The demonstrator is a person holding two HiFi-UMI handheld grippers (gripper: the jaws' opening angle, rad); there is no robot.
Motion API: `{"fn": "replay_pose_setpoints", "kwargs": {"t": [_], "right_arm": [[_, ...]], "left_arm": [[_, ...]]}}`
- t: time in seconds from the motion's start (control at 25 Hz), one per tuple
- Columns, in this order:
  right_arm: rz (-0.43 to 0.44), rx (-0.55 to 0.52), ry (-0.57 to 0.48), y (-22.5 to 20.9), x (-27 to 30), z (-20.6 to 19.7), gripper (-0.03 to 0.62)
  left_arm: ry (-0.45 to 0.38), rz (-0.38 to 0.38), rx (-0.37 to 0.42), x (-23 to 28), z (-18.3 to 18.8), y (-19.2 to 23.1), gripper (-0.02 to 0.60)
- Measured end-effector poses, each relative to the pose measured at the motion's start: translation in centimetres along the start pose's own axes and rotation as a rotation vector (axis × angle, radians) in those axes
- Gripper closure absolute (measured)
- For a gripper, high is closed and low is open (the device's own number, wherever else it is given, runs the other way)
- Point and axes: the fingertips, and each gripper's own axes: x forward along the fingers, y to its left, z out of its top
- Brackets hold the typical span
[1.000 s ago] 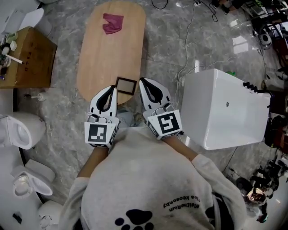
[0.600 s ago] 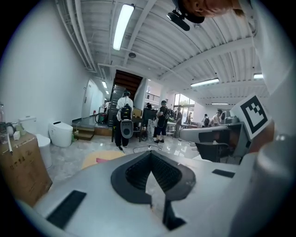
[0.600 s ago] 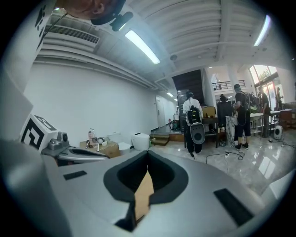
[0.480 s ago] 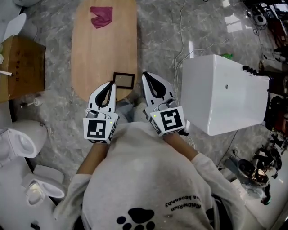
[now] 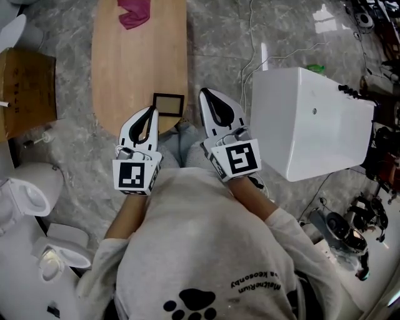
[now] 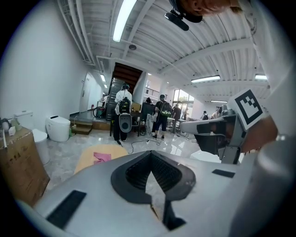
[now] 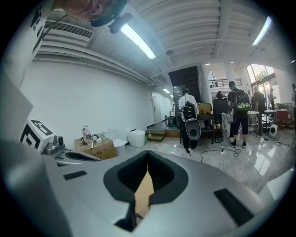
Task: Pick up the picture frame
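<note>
A small dark-framed picture frame (image 5: 169, 104) lies flat at the near end of the long oval wooden table (image 5: 125, 69). My left gripper (image 5: 152, 110) hovers just left of the frame, its tips by the frame's near left corner, jaws shut and empty. My right gripper (image 5: 205, 93) sits to the right of the frame, off the table's edge, also shut with nothing held. In the left gripper view the closed jaws (image 6: 149, 157) point over the table (image 6: 95, 156). The right gripper view shows closed jaws (image 7: 147, 162) with tan table surface behind.
A crumpled magenta cloth (image 5: 134, 12) lies at the table's far end. A large white box (image 5: 312, 122) stands right of the table, a cardboard box (image 5: 25, 90) to the left, with toilets (image 5: 28, 194) nearby. Cables (image 5: 255, 44) trail on the marble floor. People stand in the distance (image 6: 122, 111).
Both grippers have moved forward and a little down toward the near end of the table; the frame now sits between their tips. Jaws stayed shut.
</note>
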Motion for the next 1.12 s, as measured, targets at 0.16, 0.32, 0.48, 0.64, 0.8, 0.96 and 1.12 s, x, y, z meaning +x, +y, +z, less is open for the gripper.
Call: {"fn": "replay_pose_setpoints", "kwargs": {"t": [0.16,0.32,0.48,0.64,0.8,0.96,1.12], "right_arm": [[0.018,0.02,0.01,-0.7,1.7,-0.8,0.586],[0.046,0.027,0.027,-1.0,3.0,-2.1,0.586],[0.08,0.037,0.05,-0.9,4.2,-4.0,0.586],[0.111,0.039,0.08,-0.8,5.0,-6.5,0.586],[0.128,0.036,0.105,-1.0,5.9,-8.9,0.586],[0.156,0.018,0.129,-1.0,6.3,-11.1,0.586],[0.171,0.017,0.143,-1.1,6.7,-13.0,0.586]], "left_arm": [[0.012,0.011,0.01,0.9,-0.7,0.6,0.574],[0.011,0.034,0.004,1.8,-1.2,1.1,0.574],[0.034,0.055,0.005,2.3,-2.9,1.9,0.574],[0.049,0.06,0.011,3.1,-4.9,2.3,0.574],[0.056,0.068,0.019,4.0,-6.7,3.0,0.574],[0.061,0.064,0.07,4.8,-8.2,3.2,0.574],[0.082,0.051,0.066,5.6,-10.2,3.2,0.574]]}}
